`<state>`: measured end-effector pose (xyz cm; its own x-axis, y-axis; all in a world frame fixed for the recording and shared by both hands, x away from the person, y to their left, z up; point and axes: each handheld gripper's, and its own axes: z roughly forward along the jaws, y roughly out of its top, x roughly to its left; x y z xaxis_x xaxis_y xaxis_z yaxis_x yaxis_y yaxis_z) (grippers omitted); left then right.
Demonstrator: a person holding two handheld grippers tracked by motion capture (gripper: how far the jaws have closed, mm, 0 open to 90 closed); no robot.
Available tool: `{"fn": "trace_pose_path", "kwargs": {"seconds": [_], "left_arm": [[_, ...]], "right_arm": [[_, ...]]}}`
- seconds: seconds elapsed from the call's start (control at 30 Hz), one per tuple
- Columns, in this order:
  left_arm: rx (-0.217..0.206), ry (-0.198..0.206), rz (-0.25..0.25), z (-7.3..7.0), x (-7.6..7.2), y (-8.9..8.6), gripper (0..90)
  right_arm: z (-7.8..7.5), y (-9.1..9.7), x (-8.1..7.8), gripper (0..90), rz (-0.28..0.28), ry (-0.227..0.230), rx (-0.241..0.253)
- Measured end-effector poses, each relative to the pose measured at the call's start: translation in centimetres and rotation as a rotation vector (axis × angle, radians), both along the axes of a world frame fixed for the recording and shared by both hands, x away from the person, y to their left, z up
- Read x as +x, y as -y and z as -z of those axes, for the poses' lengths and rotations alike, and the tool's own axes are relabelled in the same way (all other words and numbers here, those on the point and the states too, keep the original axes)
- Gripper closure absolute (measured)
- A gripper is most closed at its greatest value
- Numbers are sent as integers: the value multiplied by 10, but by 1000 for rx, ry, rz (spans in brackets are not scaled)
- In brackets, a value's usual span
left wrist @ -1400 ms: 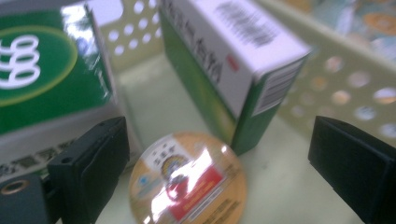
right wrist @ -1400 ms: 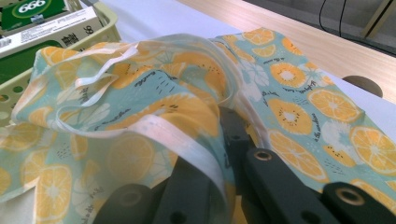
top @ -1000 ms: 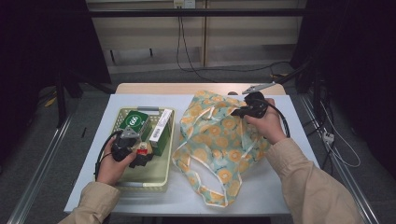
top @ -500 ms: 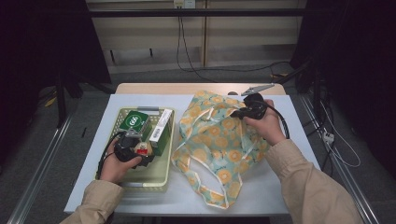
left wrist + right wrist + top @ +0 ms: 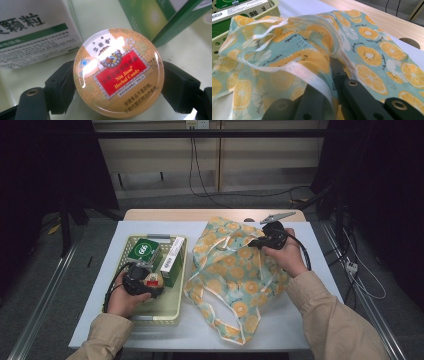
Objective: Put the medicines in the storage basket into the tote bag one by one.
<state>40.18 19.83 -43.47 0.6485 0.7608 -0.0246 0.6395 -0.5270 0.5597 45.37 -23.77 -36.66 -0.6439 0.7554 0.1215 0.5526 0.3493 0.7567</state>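
A round gold candy tin (image 5: 118, 72) with a red label lies in the pale green basket (image 5: 172, 307) on the left of the table. My left gripper (image 5: 118, 86) reaches into the basket over the tin (image 5: 153, 281). Its jaws have just been closing with the tin between them, and both pads now touch the tin's sides. On the right lies a cloth bag (image 5: 235, 275) printed with orange slices. My right gripper (image 5: 257, 242) is shut on a fold of the bag's (image 5: 372, 52) rim near its white handle, at the bag's far side.
In the basket's far half stand a green box (image 5: 143, 251) and a white and green box (image 5: 171, 260), close behind the tin. A white sheet (image 5: 310, 245) covers the table, with bare wood (image 5: 165, 214) along the far edge. Cables run over the floor beyond.
The left gripper's jaws have drawn in around the candy tin. Both hands stay where they were, and the bag has not moved.
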Motion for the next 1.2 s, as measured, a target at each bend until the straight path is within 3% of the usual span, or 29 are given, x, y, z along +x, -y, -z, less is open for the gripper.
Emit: {"fn": "trace_pose_path", "kwargs": {"seconds": [0.1, 0.23, 0.4, 0.47, 0.63, 0.7, 1.2], "left_arm": [[-71, 37, -17, -9, -3, -3, 204], [-103, 59, -17, -23, -7, -6, 204], [-131, 84, -39, -54, -10, -11, 204], [-136, 100, -28, -69, -14, -10, 204], [-207, 113, 18, -97, -23, 5, 204], [-236, 107, 40, -102, -23, 13, 204], [-280, 95, 174, -105, -21, 82, 205]], "right_arm": [[1, 0, 0, 896, -1, -1, -1], [2, -2, 1, 896, -5, -9, -4], [2, -3, 1, 897, -4, -12, 4], [3, -3, 2, 896, -3, -12, 2], [3, -2, 3, 896, 0, -17, 6], [3, -1, 3, 896, 2, -19, 3], [0, -4, 4, 896, 2, -20, -1]]}}
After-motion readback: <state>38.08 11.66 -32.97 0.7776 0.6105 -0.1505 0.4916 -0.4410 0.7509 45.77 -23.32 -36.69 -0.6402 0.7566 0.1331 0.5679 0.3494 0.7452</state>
